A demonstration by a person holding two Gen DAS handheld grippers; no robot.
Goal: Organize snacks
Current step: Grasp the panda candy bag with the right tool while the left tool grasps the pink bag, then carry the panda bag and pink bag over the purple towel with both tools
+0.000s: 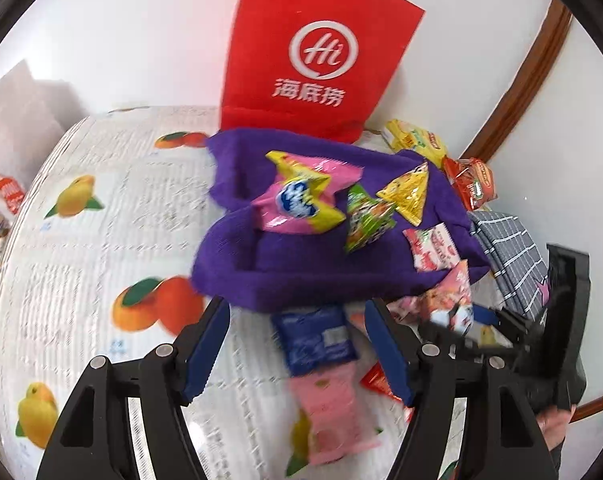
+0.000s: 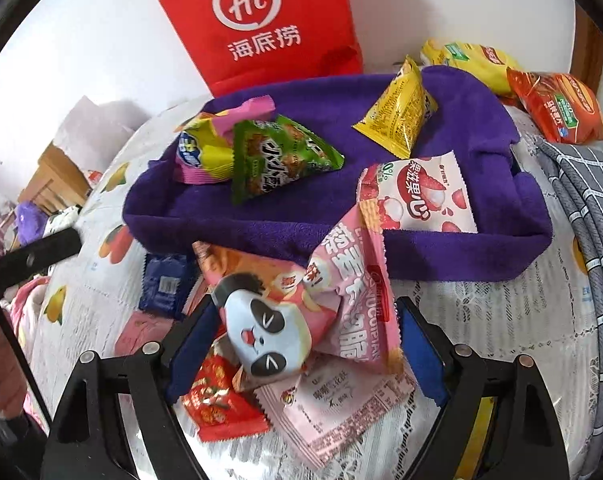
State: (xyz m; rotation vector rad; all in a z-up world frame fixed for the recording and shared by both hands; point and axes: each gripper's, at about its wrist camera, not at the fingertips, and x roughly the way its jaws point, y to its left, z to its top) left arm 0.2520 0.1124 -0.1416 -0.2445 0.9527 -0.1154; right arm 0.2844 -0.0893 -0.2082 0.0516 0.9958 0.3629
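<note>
Right wrist view: the right tongs (image 2: 301,344) were closed upon a pink panda snack packet (image 2: 301,312), its long axis toward one o'clock, the purple fabric tray (image 2: 441,256) just beyond at twelve. The left tongs (image 1: 297,344) were seen apart, empty, over a blue packet (image 1: 315,338).

Surface (image 2: 481,312) under white fruit-print cloth, carrying a tray and loose snack packs.

Purple fabric tray (image 2: 441,256) sits on it just ahead of both claws. Between the left claw (image 1: 297,344) fingers: blue packet (image 1: 315,338), pink packet (image 1: 333,412) nearer the camera. Under the right claw (image 2: 305,344): red packet (image 2: 217,404) and pink-white packet (image 2: 333,404). Grey checked cloth (image 2: 589,208) right of the tray. Beyond the tray's far right corner: yellow pack (image 2: 469,60) and orange pack (image 2: 561,108). Red bag (image 2: 261,20) stands behind the tray, against the wall.
</note>
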